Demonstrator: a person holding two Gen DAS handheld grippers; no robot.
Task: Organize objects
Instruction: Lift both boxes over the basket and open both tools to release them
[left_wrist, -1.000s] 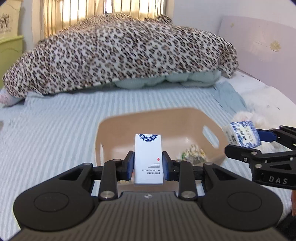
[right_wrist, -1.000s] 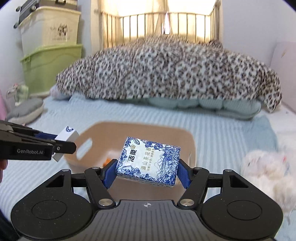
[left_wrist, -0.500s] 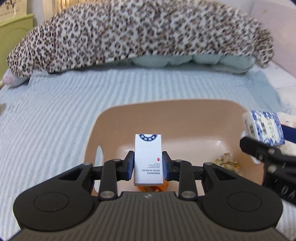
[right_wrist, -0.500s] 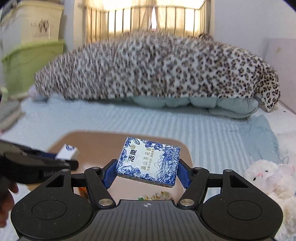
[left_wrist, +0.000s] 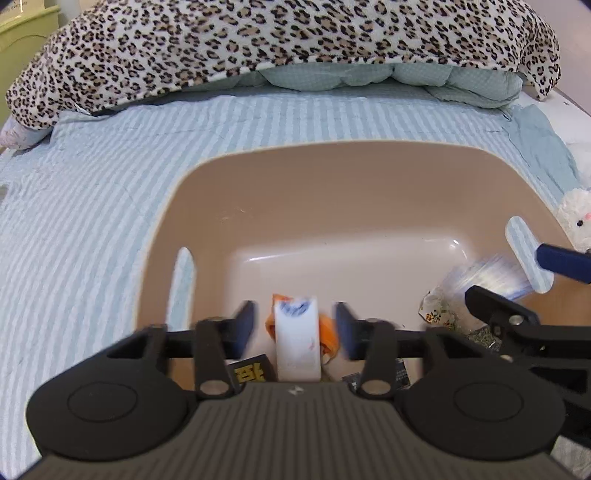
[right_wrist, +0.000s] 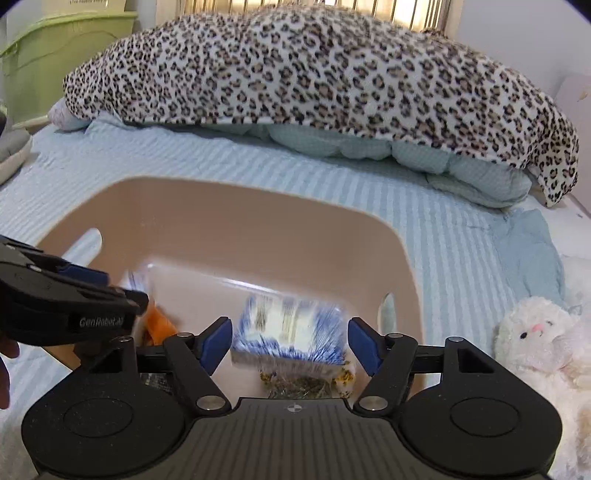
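Note:
A tan plastic basin (left_wrist: 332, 192) sits on the striped bed; it also shows in the right wrist view (right_wrist: 229, 221). My left gripper (left_wrist: 293, 328) is open over the basin, and the white box (left_wrist: 297, 339) is blurred between its spread fingers, free of them. My right gripper (right_wrist: 290, 343) is open too, and the blue-and-white tissue pack (right_wrist: 291, 332) is blurred between its fingers, not touched by them. An orange item (left_wrist: 328, 328), dark packets (left_wrist: 251, 371) and a floral packet (left_wrist: 439, 314) lie in the basin.
A leopard-print blanket (right_wrist: 314, 70) over a pale quilt lies across the bed behind the basin. A white plush toy (right_wrist: 543, 343) sits to the right of the basin. Green storage bins (right_wrist: 44, 55) stand at the far left.
Both grippers moved forward and down over the basin and opened. The white box and the tissue pack have left the fingers and are dropping, blurred, into the basin.

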